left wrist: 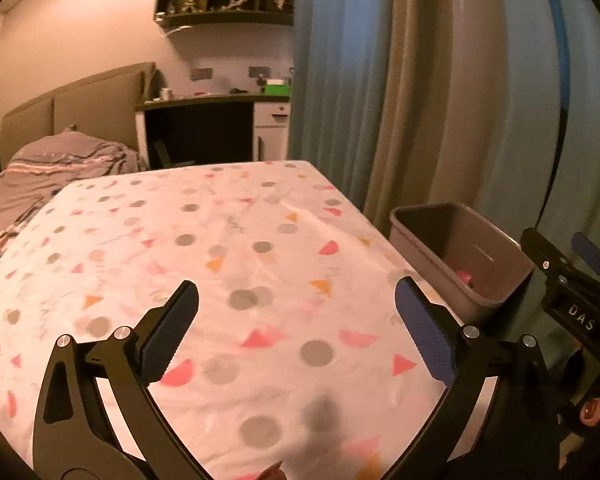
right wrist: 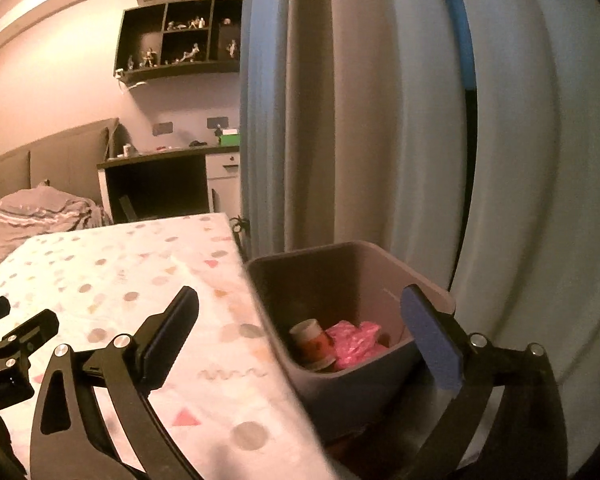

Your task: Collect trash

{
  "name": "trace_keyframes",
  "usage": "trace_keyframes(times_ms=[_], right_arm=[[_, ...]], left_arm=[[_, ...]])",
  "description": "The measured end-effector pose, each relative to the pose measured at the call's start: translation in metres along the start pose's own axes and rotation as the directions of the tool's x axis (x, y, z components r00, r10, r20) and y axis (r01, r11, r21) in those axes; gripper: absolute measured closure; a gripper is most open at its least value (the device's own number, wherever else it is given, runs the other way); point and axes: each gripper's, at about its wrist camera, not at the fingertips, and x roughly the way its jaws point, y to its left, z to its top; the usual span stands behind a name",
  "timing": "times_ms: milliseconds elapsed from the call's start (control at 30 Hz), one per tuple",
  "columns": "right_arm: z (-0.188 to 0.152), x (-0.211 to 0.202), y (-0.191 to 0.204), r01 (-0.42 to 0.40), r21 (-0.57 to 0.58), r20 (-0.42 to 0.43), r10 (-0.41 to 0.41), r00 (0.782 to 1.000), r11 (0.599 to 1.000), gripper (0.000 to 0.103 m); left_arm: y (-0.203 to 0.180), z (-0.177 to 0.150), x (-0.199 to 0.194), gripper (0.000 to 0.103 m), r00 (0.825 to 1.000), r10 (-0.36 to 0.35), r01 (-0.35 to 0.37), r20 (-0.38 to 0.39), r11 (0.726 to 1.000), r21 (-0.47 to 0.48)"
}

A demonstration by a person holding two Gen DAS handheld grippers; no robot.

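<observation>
- Trash already sits in the bin (right wrist: 352, 312): a small jar (right wrist: 314, 344) and a crumpled pink wrapper (right wrist: 356, 342) lie at the bottom, touching each other.
- Left tool (left wrist: 296, 320) has its jaws spread wide, nothing between them; it hangs over the surface (left wrist: 220, 240) with the spotted cloth.
- Right tool (right wrist: 300, 328) is also spread wide and empty, straddling the bin's near edge and the surface edge.
- Risk: the bin stands just beside the surface edge, and the right tool's far finger is close to its rim; a careless sweep could likely knock or tip it and spill what is inside.
- Risk: both views are motion-blurred, so any small scrap left on the busy cloth pattern could be missed.
- Risk: the two tools are near each other and could clash.
- Right view shows the bin's contents clearly; left view gives only a pink glimpse inside the bin.
- Left view shows most of the cloth with no loose trash that I can make out; right view shows only a strip of it.
</observation>
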Motion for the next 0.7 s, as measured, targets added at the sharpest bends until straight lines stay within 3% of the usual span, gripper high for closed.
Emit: trace_keyframes(times_ms=[233,700], right_arm=[[-0.004,-0.036,0.035,-0.023,-0.011,0.011,0.024,1.0,1.0,0.006],[-0.014,-0.081,0.073,-0.062,-0.047,0.024,0.063,0.998,0.997,0.006]], left_arm=[[0.026,-0.014,-0.043,0.006,0.999,0.036,-0.036,0.038,0.999,0.001],[0.06,-0.033,-0.08,0.006,0.994,0.08,-0.079,0.072,0.996,-0.029]])
